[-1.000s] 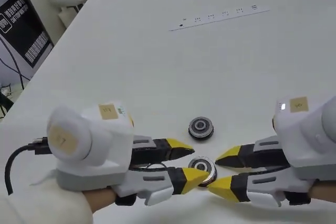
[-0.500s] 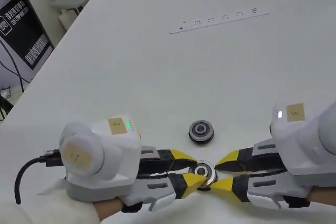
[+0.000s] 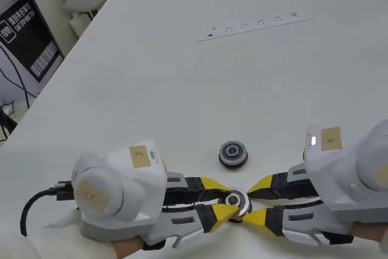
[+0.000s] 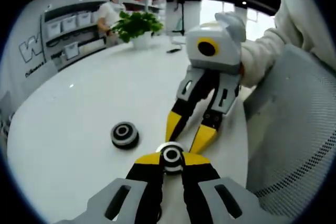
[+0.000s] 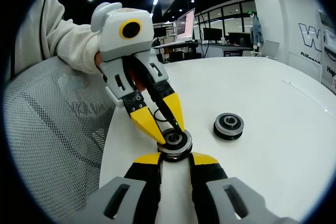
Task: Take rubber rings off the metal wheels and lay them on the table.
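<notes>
1. White surface (image 3: pixel 182 89) holds two small metal wheels. Both are well apart from a power strip (image 3: pixel 254 23) that lies far up it.
2. The near wheel (image 3: pixel 234 200) lies flat close to the person's edge. It sits between the two tongs, which face each other tip to tip.
3. The left tongs (image 3: pixel 224 199) reach in from the left in the head view. Their jaws are only narrowly parted, with the yellow tips set against opposite sides of the near wheel. In the left gripper view the wheel sits snug between those tips, so they have hold of it.
4. The right tongs (image 3: pixel 250 201) reach in from the opposite side, jaws a little apart and tips at the rim of the same wheel. In the right gripper view the wheel sits just ahead of the tips. I cannot tell whether these jaws press on it or merely flank it.
5. The far wheel (image 3: pixel 233 153) lies flat just beyond the tongs, dark-rimmed and touched by neither.
6. A black cable (image 3: pixel 33 204) trails from the back of the left tongs' body across the surface.
</notes>
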